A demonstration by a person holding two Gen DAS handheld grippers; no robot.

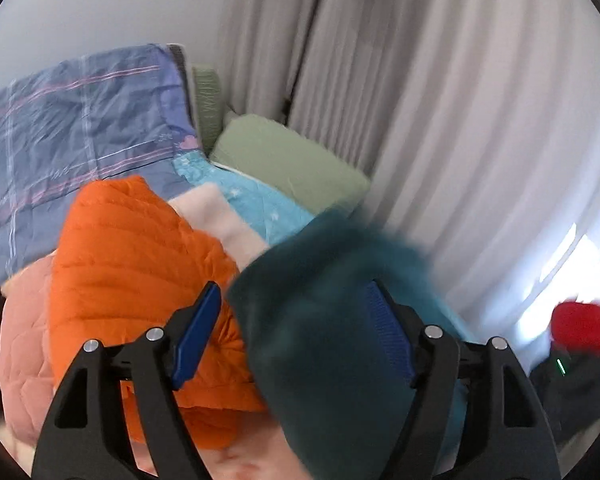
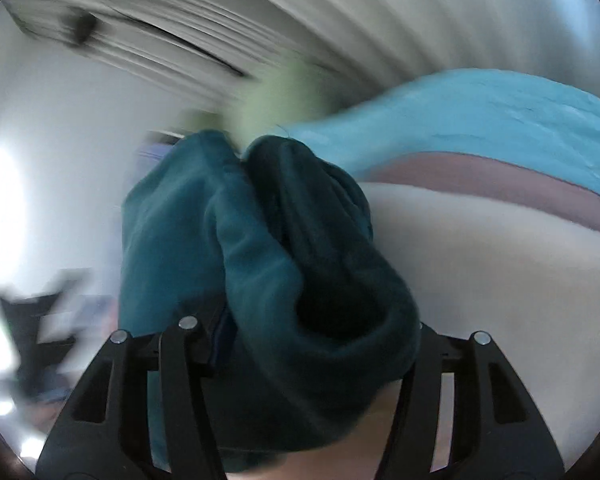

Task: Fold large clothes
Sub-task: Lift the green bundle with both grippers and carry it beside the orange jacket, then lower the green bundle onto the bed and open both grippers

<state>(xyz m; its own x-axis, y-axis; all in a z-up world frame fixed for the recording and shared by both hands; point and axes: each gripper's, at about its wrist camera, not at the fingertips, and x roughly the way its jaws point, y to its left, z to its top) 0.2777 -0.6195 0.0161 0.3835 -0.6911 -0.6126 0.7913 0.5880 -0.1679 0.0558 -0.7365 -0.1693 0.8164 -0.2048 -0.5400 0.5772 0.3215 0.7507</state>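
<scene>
The dark teal fleece garment (image 1: 320,320) drapes between the left gripper's (image 1: 292,320) jaws, which stand apart, its bulk toward three o'clock against the right-hand pad. The right gripper (image 2: 300,320) is buried under bunched teal fleece (image 2: 268,248); whether it clamps, I cannot tell. An orange quilted jacket (image 1: 132,260) lies at nine o'clock

Daylight glares white through the pale pleated curtain (image 1: 480,140) at its lower right edge, washing out detail there. The dark teal fleece garment (image 1: 332,340) smears with motion blur. The right wrist view is streaked all over, its left rim blown out; both bend at the edges.
</scene>
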